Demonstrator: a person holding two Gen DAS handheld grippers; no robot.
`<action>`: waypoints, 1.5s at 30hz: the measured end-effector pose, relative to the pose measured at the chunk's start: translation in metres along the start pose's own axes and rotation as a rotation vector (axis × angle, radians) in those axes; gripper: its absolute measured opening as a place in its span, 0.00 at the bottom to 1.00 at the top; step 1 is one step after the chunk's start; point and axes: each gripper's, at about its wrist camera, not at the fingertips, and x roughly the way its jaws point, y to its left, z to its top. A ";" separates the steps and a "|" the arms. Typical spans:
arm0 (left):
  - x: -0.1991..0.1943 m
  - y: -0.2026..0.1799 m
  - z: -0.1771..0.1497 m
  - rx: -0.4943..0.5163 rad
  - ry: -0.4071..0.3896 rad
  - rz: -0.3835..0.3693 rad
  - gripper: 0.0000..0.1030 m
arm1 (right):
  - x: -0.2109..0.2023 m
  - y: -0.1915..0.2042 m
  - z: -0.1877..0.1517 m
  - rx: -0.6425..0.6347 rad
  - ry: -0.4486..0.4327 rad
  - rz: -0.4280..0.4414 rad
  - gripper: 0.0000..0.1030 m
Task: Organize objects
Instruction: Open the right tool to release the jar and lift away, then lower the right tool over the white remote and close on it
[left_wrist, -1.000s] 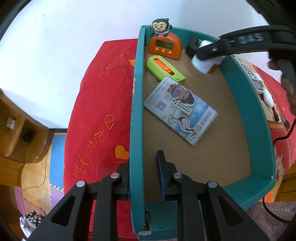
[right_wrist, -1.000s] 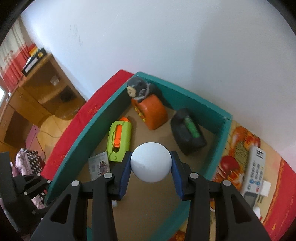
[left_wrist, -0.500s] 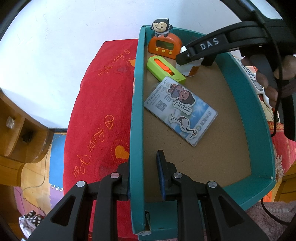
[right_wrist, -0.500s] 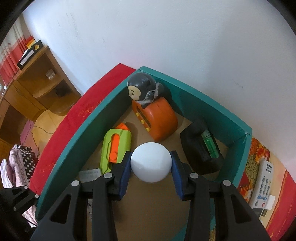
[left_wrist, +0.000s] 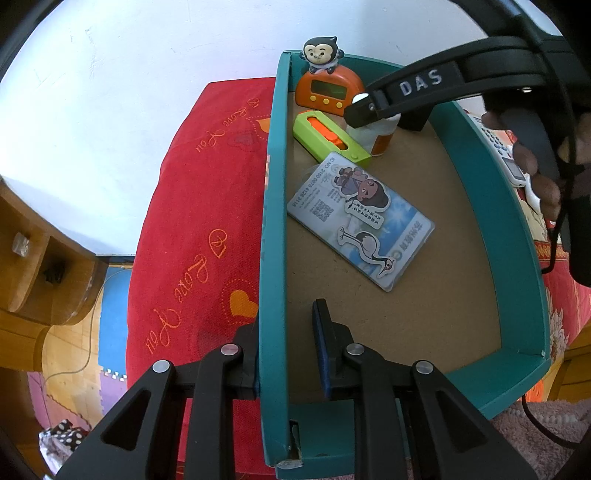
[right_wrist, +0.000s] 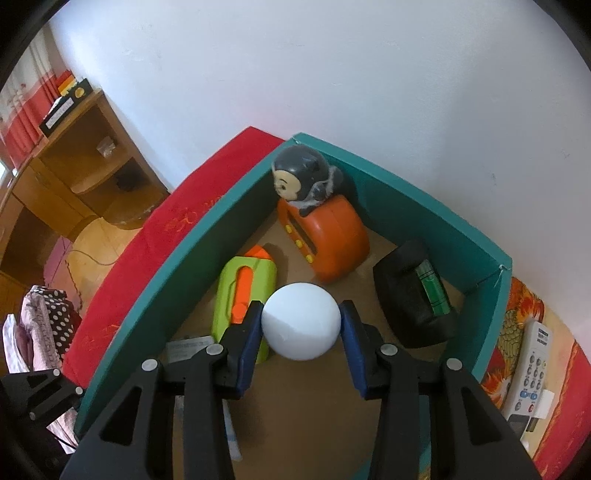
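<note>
Left tongs (left_wrist: 286, 332): clamping teal box (left_wrist: 272, 229) wall, at 6 o'clock
Right tongs (right_wrist: 301, 325): opening around white-capped bottle (right_wrist: 301, 321), beside green cutter (right_wrist: 243, 291)

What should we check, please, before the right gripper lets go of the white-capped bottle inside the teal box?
1. Bottle over the box floor, inside the walls: ok.
2. Bottle base resting on the floor: appears so in the left wrist view; cannot tell for sure.
3. Right gripper fingers beginning to open around the cap: ok.
4. Clearance from the green cutter beside it: tight, possibly touching; cannot tell.
5. Left gripper shut on the teal box wall, steadying it: ok.
6. Orange timer and black case clear of the bottle: ok.
</note>
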 end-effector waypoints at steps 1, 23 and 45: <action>0.000 0.000 0.000 0.000 0.000 0.000 0.21 | -0.003 0.000 0.000 -0.002 -0.008 0.000 0.42; 0.000 -0.001 0.000 -0.001 -0.001 -0.002 0.21 | -0.097 -0.083 -0.042 0.148 -0.156 -0.079 0.53; 0.000 -0.002 0.003 0.000 -0.002 0.001 0.21 | -0.040 -0.197 -0.072 0.348 -0.004 -0.247 0.60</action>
